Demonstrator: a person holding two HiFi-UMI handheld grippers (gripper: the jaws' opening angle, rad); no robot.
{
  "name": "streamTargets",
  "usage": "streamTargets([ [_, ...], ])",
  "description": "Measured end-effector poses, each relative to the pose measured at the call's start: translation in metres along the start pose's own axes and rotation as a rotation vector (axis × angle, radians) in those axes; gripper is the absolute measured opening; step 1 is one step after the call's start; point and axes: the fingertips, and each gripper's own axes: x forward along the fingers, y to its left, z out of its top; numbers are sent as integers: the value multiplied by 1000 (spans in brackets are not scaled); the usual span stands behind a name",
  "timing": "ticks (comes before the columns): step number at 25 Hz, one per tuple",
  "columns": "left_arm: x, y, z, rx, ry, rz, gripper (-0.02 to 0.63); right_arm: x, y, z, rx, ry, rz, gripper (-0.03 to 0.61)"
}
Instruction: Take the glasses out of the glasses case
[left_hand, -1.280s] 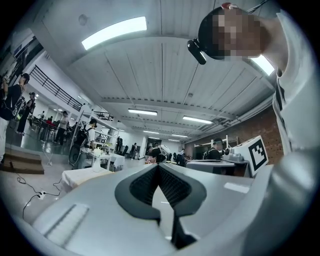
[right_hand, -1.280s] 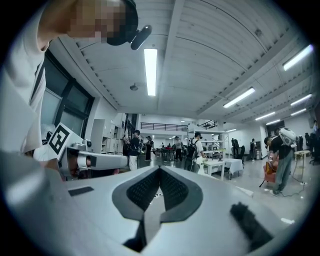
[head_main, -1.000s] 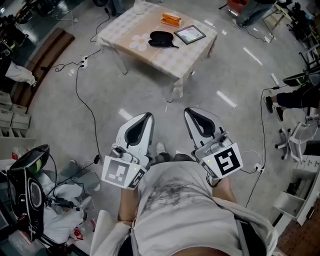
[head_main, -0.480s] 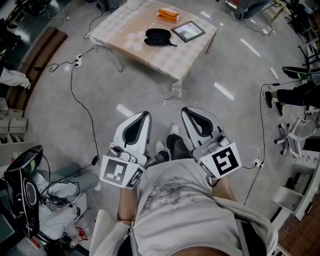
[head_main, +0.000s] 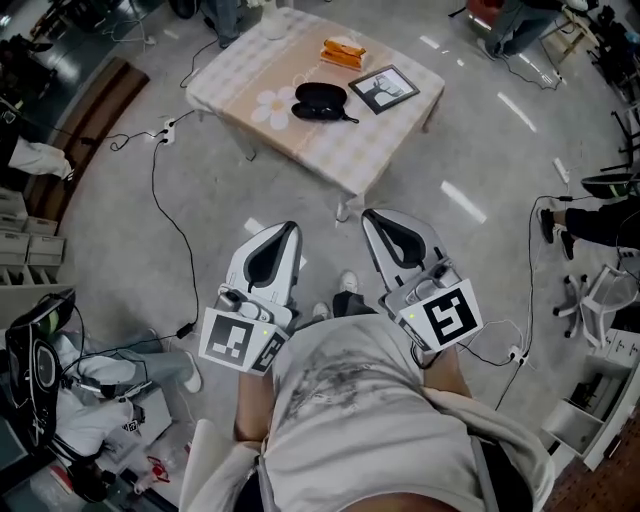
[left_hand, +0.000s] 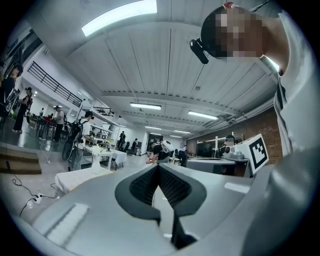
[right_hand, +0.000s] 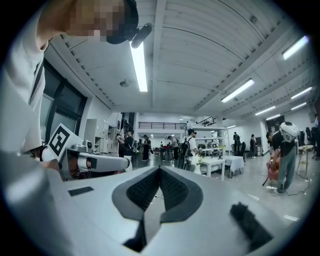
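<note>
The black glasses case (head_main: 321, 100) lies shut on a low table (head_main: 352, 152) with a checked cloth, far ahead of me in the head view. No glasses show. My left gripper (head_main: 288, 229) and right gripper (head_main: 371, 217) are held side by side close to my chest, well short of the table, both shut and empty. In the left gripper view the left gripper (left_hand: 158, 165) points across the hall with its jaws pressed together. The right gripper (right_hand: 160, 168) does the same in the right gripper view. Neither gripper view shows the case.
On the table also lie an orange packet (head_main: 343, 50) and a dark framed picture (head_main: 384, 88). Cables and a power strip (head_main: 168, 127) cross the grey floor at left. Black equipment (head_main: 38, 365) stands at lower left, an office chair (head_main: 598, 288) at right. People stand in the hall.
The table and case sit slightly lower and nearer in the head view. Both grippers stay shut in front of my chest.
</note>
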Motion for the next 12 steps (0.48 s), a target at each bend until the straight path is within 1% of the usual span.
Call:
streamTargets([
  [7, 38, 6, 7, 24, 2, 31, 3, 13, -40, 1, 6, -9, 31, 17],
  [12, 58, 13, 7, 20, 13, 44, 3, 25, -61, -1, 17, -2, 42, 17],
])
